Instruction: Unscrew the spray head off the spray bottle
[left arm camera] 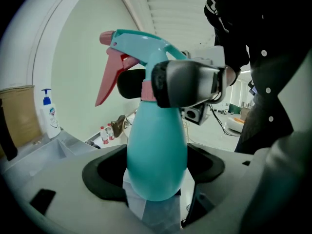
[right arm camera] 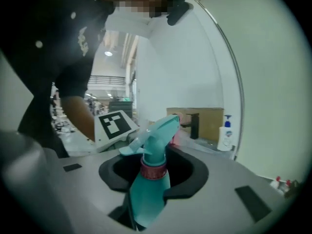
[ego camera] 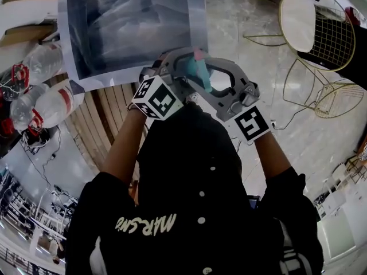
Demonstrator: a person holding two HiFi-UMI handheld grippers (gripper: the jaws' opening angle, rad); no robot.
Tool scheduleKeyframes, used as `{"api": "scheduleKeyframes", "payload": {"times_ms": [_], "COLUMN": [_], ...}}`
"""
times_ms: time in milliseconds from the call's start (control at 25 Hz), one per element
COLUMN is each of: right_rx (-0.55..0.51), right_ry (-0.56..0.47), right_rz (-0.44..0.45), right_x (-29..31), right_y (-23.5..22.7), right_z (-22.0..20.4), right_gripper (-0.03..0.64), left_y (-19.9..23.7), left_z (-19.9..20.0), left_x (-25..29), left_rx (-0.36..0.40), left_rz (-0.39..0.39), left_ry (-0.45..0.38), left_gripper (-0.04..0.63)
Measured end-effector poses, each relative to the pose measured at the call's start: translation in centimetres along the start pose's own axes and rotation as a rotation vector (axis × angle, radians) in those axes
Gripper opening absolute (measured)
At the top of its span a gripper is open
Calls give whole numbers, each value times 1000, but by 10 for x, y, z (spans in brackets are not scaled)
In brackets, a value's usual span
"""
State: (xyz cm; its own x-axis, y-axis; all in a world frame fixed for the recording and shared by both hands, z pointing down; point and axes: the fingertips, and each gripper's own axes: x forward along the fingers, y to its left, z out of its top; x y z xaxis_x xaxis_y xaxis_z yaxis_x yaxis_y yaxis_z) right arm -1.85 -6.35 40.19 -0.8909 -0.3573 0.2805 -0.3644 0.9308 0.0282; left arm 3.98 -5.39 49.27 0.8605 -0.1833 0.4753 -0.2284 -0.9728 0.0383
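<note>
Bottle (left arm camera: pixel 157 147) is up in the air in front of the chest, held between both grippers. Left gripper (left arm camera: pixel 155 175) is clamped on the teal belly, low down, so the body is locked. Head (left arm camera: pixel 146 48) sticks up past it. Right gripper (right arm camera: pixel 154 175) sits on the pink collar (right arm camera: pixel 153 168) right under the head, jaws shut around it, and the pads look to be bearing on it. Key geometry: in the right gripper view the bottle's long axis runs away from the camera between the jaws, slightly tilted, so roughly in line with where that gripper points. Reckon the thread loosens by rolling the right wrist while the left just holds. Head not off yet, collar seated on the bottle
</note>
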Motion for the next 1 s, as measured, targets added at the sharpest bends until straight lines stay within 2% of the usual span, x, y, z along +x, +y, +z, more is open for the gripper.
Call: {"api": "scheduleKeyframes", "payload": {"times_ms": [120, 200, 240, 320, 440, 520, 560, 640, 720, 800, 920, 960, 1000], "right_rx": [-79, -83, -61, -11, -15, -3, 7, 19, 27, 57, 77, 69, 58], "right_ry": [-45, -54, -54, -22, 41, 74, 88, 117, 152, 164, 184, 185, 179], "right_rz": [269, 440, 497, 526, 463, 406, 359, 203, 17, -123, -264, -299, -315], "right_x": [-3, -9, -12, -11, -9, -17, -23, -33, -36, -31, -18, -13, -10], "right_y": [10, 14, 14, 9, 8, 10, 10, 5, -2, -4, -7, -9, -9], "right_z": [2, 2, 2, 1, -4, -10, -13, -16, -14, -6, 1, 2, 4], "right_gripper": [158, 156, 158, 162, 218, 281, 300, 316, 316, 302, 263, 214, 197], "left_y": [-1, -3, -4, -2, -2, -3, -4, -4, -3, -3, -2, -2, -2], "left_z": [0, 2, 3, 4, 2, 2, 2, 3, 2, 2, 1, 1, 1], "left_x": [0, 1, 2, 3, 3, 2, 3, 3, 2, 1, 0, 0, -1], "left_rx": [13, 21, 18, 2, 8, 14, 17, 17, 11, 7, 4, 1, -4], "left_rz": [-4, -7, -9, -8, -7, -8, -8, -4, 4, 12, 20, 22, 23], "left_ry": [-2, -4, -8, -15, -9, -5, -3, -1, 0, 3, 8, 9, 10], "left_gripper": [388, 388, 388, 388, 388, 388, 388, 388, 388, 388, 388, 388, 388]}}
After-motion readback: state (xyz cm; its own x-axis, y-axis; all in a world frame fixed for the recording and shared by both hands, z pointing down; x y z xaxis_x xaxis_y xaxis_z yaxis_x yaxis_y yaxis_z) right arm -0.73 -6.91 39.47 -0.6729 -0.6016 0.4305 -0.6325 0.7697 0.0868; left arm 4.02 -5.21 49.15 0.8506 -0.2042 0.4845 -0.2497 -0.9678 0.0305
